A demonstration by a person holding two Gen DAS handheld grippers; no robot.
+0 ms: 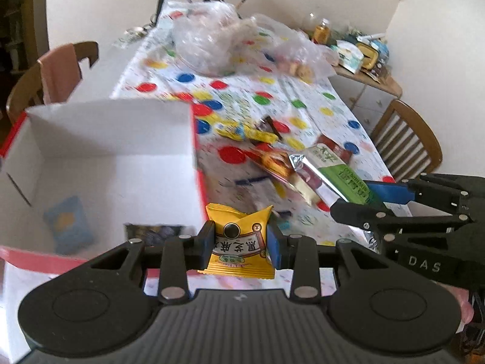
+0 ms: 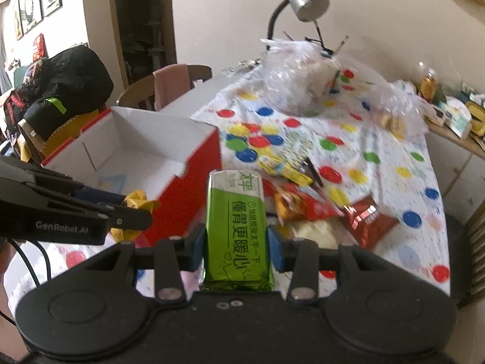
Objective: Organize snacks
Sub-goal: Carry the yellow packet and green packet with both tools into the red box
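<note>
Yellow snack packet (image 1: pixel 239 242): pinched between the left gripper's (image 1: pixel 241 242) blue pads, in the air just beside the box.
Green biscuit pack (image 2: pixel 236 230): upright, clamped in the right gripper (image 2: pixel 236 242), above the loose pile.
Box (image 1: pixel 115 139): red outside, white inside, open; a blue packet (image 1: pixel 68 227) lies on its floor.
Snack pile (image 2: pixel 306 203): orange, red, yellow wrappers on the spotted tablecloth (image 2: pixel 348 157).
Far end: clear plastic bags (image 2: pixel 297 82), a desk lamp (image 2: pixel 304 0).

My right gripper (image 2: pixel 236 247) clamps a green snack pack (image 2: pixel 235 227) upright between its blue pads. To the left, my left gripper (image 2: pixel 133 212) holds a yellow packet (image 2: pixel 141 201) beside the red-and-white box (image 2: pixel 194 163). More snacks (image 2: pixel 306 203) lie on the dotted tablecloth (image 2: pixel 379 163).
</note>
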